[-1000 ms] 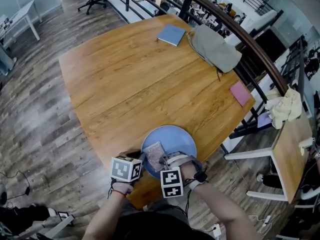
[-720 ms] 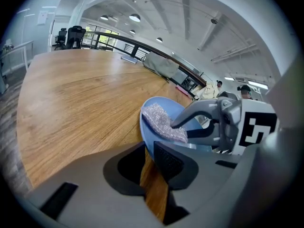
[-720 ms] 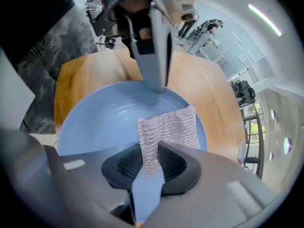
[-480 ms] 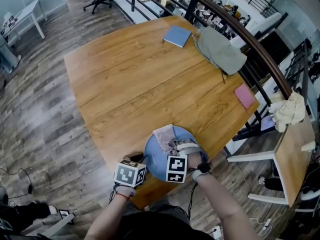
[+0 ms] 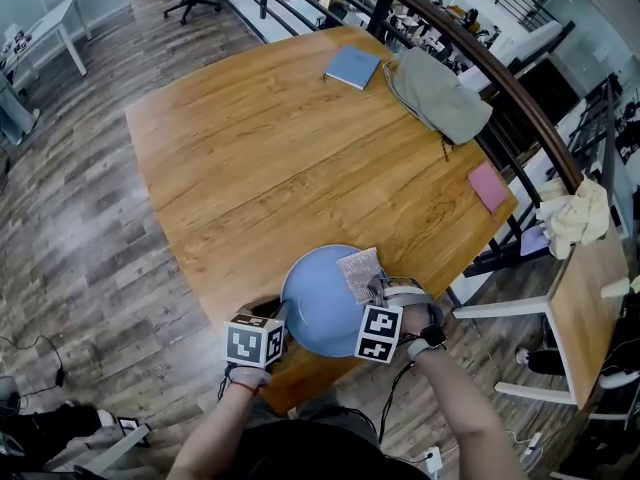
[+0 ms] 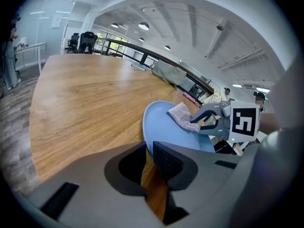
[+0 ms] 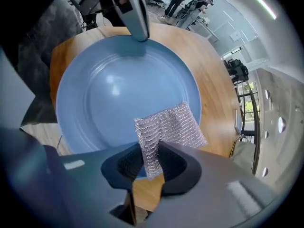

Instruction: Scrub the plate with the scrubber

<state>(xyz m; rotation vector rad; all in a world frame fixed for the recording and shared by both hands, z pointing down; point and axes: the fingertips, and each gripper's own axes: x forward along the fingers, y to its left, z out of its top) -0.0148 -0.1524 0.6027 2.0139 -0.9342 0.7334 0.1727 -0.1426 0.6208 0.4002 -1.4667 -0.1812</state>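
Wooden table (image 5: 260, 158), grey plank floor (image 5: 70, 228), perhaps desks (image 5: 440, 13) beyond railing (image 5: 487, 63).

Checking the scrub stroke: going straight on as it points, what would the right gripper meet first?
The blue plate, probably: the right gripper, shut on the scrubber, points at the plate's face near its rim, scrubber leading.

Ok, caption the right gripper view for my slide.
Right gripper pinching a silvery mesh scrubber over the rim of a round blue plate, wooden table beyond.
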